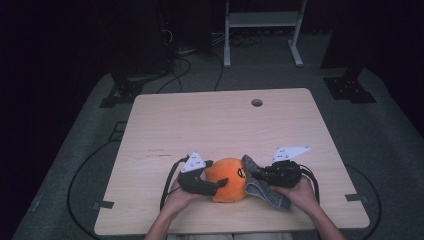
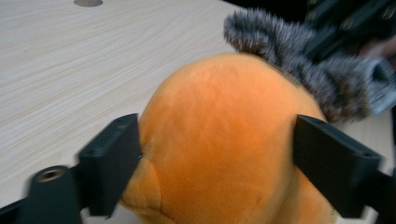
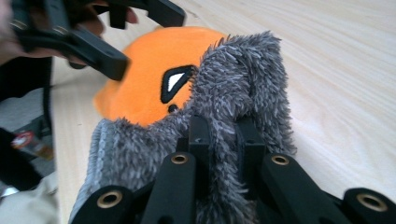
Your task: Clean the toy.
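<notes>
A round orange plush (image 1: 227, 180) with a black-and-white eye patch lies near the table's front edge. My left gripper (image 1: 222, 184) reaches in from the left with its jaws on either side of the plush (image 2: 219, 116). The left gripper (image 2: 217, 158) is open, and the plush shows no squeeze. A grey fuzzy cloth (image 1: 260, 187) drapes against the right side of the plush. My right gripper (image 1: 256, 175) is shut on that cloth (image 3: 238, 79), with fur bunched between the jaws of the right gripper (image 3: 226, 140). Beyond the cloth, the plush (image 3: 144, 79) and the left gripper (image 3: 135, 37) are seen.
The wooden table (image 1: 215, 125) has a small round hole (image 1: 257, 102) near its far edge. A white metal stand (image 1: 262, 20) and cables (image 1: 175, 70) are on the floor behind. Both forearms come in over the front edge.
</notes>
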`<state>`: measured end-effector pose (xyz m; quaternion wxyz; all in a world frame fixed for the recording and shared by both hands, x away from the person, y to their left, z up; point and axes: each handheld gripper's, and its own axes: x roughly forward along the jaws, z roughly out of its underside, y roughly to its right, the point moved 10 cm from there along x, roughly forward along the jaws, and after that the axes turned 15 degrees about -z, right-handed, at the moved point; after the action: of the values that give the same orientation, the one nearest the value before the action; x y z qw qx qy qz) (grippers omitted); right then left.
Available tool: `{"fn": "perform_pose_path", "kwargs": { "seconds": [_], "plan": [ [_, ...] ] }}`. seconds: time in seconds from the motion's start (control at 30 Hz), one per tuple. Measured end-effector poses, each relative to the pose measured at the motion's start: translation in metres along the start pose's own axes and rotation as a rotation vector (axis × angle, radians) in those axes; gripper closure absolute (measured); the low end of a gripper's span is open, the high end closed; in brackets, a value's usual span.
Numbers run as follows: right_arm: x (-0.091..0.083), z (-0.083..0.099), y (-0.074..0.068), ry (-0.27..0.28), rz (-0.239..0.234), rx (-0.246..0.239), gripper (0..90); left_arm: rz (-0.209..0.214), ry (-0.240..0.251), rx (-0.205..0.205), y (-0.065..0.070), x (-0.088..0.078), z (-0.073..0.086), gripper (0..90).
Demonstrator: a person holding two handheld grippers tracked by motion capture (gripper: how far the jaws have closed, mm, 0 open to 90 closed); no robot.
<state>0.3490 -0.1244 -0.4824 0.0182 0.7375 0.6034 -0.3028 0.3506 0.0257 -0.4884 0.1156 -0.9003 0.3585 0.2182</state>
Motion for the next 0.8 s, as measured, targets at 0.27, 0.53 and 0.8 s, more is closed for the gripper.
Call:
{"fn": "perform_pose_path", "kwargs": {
  "seconds": [0.27, 0.53, 0.8],
  "plan": [
    [0.0, -0.035, -0.028, 0.045, -0.067, -0.105, 79.6, -0.017, 0.06, 0.286, 0.026, -0.002, -0.003, 35.6],
    [0.009, -0.016, -0.02, 0.024, -0.051, -0.068, 79.6, -0.011, 0.04, 0.113, 0.016, -0.002, -0.012, 8.9],
    [-0.009, -0.002, 0.001, 0.006, 0.024, -0.033, 79.7, -0.035, 0.033, 0.167, 0.023, 0.003, -0.007, 33.4]
  ]
}}
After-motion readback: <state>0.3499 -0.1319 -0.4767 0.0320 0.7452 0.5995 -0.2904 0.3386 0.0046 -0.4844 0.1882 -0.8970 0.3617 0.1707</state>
